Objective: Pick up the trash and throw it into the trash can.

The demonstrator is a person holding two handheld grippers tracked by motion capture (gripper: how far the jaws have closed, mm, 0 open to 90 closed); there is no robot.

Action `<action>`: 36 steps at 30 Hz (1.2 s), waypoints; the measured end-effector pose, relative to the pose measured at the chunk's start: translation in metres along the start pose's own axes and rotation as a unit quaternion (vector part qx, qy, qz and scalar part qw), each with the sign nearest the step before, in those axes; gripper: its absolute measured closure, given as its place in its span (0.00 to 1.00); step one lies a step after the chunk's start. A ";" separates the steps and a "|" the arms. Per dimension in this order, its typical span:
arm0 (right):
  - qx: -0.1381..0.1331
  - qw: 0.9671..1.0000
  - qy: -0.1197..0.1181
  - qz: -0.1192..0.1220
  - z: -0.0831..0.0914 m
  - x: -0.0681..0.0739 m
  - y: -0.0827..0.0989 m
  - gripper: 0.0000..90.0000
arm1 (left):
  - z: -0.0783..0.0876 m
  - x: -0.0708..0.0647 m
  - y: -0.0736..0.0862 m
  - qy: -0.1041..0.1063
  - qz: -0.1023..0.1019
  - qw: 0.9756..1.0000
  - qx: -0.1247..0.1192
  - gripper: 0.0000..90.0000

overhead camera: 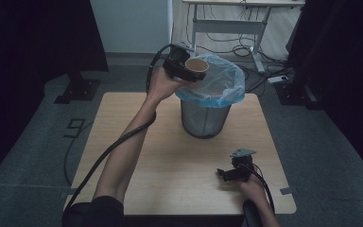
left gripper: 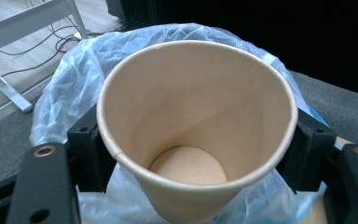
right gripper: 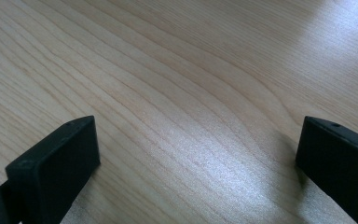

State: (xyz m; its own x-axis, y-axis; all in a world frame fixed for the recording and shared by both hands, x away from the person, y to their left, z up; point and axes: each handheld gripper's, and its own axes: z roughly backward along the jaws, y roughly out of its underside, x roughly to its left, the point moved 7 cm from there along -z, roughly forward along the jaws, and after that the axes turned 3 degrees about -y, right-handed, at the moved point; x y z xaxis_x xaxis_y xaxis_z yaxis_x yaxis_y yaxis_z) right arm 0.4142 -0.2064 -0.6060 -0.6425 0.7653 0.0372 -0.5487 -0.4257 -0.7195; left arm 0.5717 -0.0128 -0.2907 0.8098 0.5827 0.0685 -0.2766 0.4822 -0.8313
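Tan paper forms the open-topped cup (overhead camera: 196, 66) that is clamped between the two black jaws of the left gripper (overhead camera: 182, 66), one jaw pressed against each side of the cup wall just below the rim. In the left gripper view the tan paper cup (left gripper: 196, 126) is seen from above, its mouth turned toward the camera and its round bottom visible inside; nothing is seen inside it. The cup is held in the air at the near-left rim of the dark wire-mesh waste bin (overhead camera: 203, 118), which is lined with a pale blue plastic bag (overhead camera: 222, 82) folded over its edge. The crinkled blue liner (left gripper: 74, 70) is seen behind and beneath the cup. The bin stands on the far half of the light wooden table (overhead camera: 170, 165), near its middle.

The right gripper (overhead camera: 230, 174) is held low over the near right part of the table, well apart from the bin. In the right gripper view its black jaws are seen spread wide, with nothing between them but the pale wood grain of the tabletop (right gripper: 191, 93).

On the floor beyond the table, the legs of a white desk frame (overhead camera: 227, 23) and loose cables (overhead camera: 246, 49) can be seen.
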 end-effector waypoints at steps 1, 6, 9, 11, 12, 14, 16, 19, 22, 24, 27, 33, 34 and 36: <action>0.000 1.000 -0.001 0.000 0.000 0.000 0.000 0.00 | -0.003 -0.001 -0.001 0.000 0.000 1.000 0.000 0.28; 0.001 1.000 -0.003 0.001 0.000 0.001 0.000 0.00 | -0.016 -0.004 -0.001 -0.002 0.002 1.000 0.002 0.28; 0.001 1.000 -0.004 0.002 0.000 0.001 0.000 0.00 | -0.022 -0.003 0.001 -0.006 0.003 1.000 0.006 0.25; 0.001 1.000 -0.004 0.002 0.000 0.001 0.000 0.00 | -0.024 -0.002 0.003 -0.007 0.007 1.000 0.007 0.22; 0.001 1.000 -0.004 0.002 0.000 0.001 0.000 0.00 | -0.025 -0.002 0.004 -0.007 0.008 1.000 0.008 0.20; 0.001 1.000 -0.005 0.003 0.000 0.001 0.000 0.00 | -0.025 -0.002 0.005 -0.012 0.006 1.000 0.009 0.16; 0.001 1.000 -0.005 0.003 0.000 0.001 0.000 0.00 | -0.025 -0.002 0.007 -0.005 0.008 1.000 0.010 0.15; 0.001 1.000 -0.003 0.003 0.000 0.001 0.000 0.00 | -0.024 -0.002 0.009 -0.009 0.000 1.000 0.014 0.09; 0.000 1.000 -0.003 0.003 0.000 0.001 0.000 0.00 | -0.019 -0.001 0.009 -0.004 0.001 1.000 0.011 0.05; 0.001 1.000 -0.003 0.003 0.000 0.001 0.000 0.00 | -0.016 -0.002 0.011 0.001 -0.002 1.000 0.014 0.03; 0.000 1.000 -0.003 0.003 0.000 0.001 0.000 0.00 | -0.010 -0.002 0.016 0.001 -0.008 1.000 0.018 0.00; 0.000 1.000 -0.003 0.003 0.000 0.002 0.000 0.00 | 0.005 0.001 0.027 0.006 -0.004 1.000 0.015 0.00; 0.000 1.000 -0.003 0.003 0.000 0.002 0.000 0.00 | 0.007 0.003 0.029 0.007 -0.002 1.000 0.015 0.00; 0.000 1.000 -0.003 0.003 0.000 0.002 0.000 0.00 | 0.012 0.005 0.032 0.006 -0.001 1.000 0.013 0.00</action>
State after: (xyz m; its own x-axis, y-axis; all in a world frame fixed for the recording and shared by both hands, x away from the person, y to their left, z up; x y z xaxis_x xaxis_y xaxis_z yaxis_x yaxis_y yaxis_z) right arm 0.4132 -0.2053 -0.6060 -0.6495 0.7594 0.0372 -0.5450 -0.4310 -0.7192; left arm 0.5606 0.0135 -0.3108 0.8163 0.5741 0.0640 -0.2884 0.5009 -0.8160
